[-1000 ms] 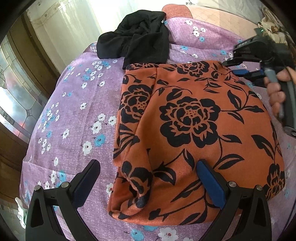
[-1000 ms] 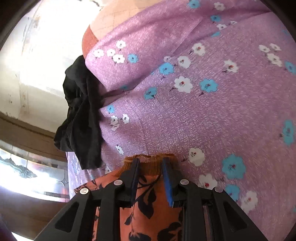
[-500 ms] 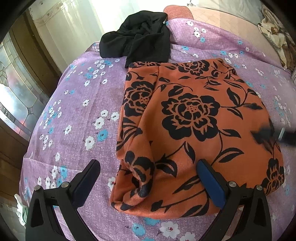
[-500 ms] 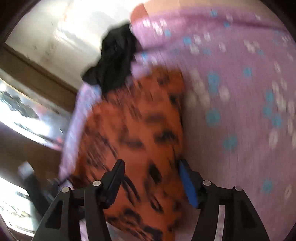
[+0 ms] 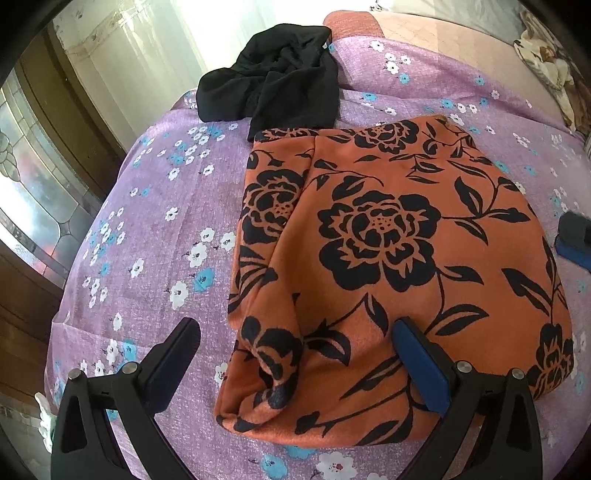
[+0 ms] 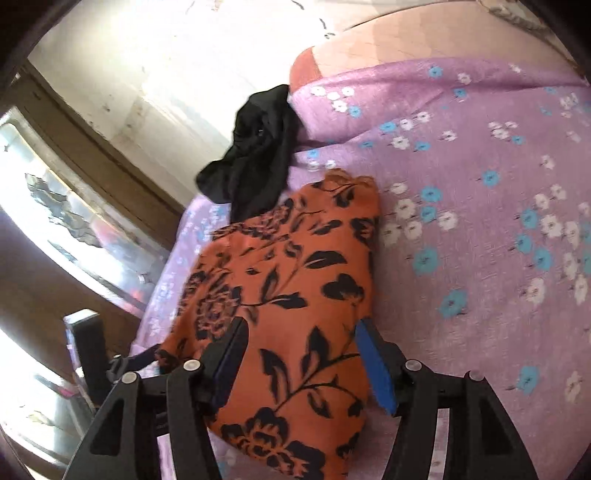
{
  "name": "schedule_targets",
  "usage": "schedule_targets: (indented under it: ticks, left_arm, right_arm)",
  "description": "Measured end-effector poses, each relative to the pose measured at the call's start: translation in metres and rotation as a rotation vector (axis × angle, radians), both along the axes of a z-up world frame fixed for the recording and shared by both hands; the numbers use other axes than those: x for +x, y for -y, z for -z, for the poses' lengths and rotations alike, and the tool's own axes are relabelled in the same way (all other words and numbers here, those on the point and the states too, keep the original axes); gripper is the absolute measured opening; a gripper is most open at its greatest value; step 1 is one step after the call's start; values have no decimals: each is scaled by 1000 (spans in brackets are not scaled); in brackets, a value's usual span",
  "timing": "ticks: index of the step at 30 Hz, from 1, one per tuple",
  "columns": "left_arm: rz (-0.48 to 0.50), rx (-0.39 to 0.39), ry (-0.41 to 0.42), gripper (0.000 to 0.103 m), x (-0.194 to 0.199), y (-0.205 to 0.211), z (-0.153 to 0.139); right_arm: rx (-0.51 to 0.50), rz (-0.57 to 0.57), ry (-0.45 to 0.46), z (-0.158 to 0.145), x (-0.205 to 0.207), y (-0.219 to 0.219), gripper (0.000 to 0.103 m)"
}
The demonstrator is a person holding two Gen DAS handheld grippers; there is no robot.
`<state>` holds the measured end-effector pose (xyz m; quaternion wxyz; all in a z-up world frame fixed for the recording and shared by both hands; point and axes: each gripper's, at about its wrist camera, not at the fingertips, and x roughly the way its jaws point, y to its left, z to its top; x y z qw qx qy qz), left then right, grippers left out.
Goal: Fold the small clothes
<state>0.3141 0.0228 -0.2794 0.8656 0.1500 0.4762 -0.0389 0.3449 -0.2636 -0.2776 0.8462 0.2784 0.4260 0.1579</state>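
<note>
An orange garment with black flowers (image 5: 388,236) lies folded flat on the purple flowered bedsheet (image 5: 166,229). My left gripper (image 5: 295,325) hangs open over its near left corner, one finger over the sheet, the other over the cloth, gripping nothing. In the right wrist view the same orange garment (image 6: 295,266) runs away from me; my right gripper (image 6: 301,325) stands open above its near end, pads clear of the cloth. One fingertip of the right gripper (image 5: 574,240) shows at the garment's right edge. A crumpled black garment (image 5: 273,88) touches the orange one's far edge.
The bed's left edge drops toward a leaded-glass window (image 5: 33,206) in a dark wooden frame. Bare pink bedding (image 5: 424,33) lies beyond the purple sheet, with a patterned cloth (image 5: 546,62) at the far right. Open purple sheet (image 6: 480,221) stretches right of the garment.
My right gripper let go of the orange garment's far edge, opened, and swung back to the garment's right side. The hand left the left wrist view. The left gripper stayed put.
</note>
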Motion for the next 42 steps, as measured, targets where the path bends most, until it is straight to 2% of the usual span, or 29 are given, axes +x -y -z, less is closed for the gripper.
schedule_targets:
  ticks: [4, 12, 15, 18, 22, 25, 26, 27, 30, 36, 42]
  left_arm:
    - [1, 3, 6, 103, -1, -1, 0]
    - [2, 25, 41, 103, -7, -3, -13]
    - [-45, -16, 83, 103, -5, -20, -26]
    - [-167, -105, 96, 103, 2, -56, -36]
    - [-334, -172, 53, 103, 11, -98, -27]
    - [-334, -114, -49, 103, 19, -94, 1]
    - [-319, -70, -68, 103, 20, -89, 8]
    - [-309, -36, -58, 103, 19, -83, 9]
    - [-285, -2, -6, 103, 15, -76, -1]
    - [-278, -22, 69, 103, 9, -77, -20]
    - [-276, -50, 202, 103, 2, -74, -52]
  right_arm:
    - [-81, -36, -39, 14, 6, -18, 63]
    - [-66, -38, -49, 3, 5, -12, 63]
    - [-56, -28, -19, -7, 1, -4, 63]
    - [-45, -24, 25, -18, -5, -1, 63]
    - [35, -100, 13, -14, -4, -11, 63]
    - [52, -151, -118, 17, 6, -25, 60]
    - [41, -149, -115, 20, 7, -26, 57]
    - [28, -144, -100, 19, 6, -26, 52]
    - [15, -154, -113, 14, 8, -27, 52]
    - [7, -164, -106, 19, 9, -26, 52]
    - [-38, -175, -90, 18, 7, -32, 52]
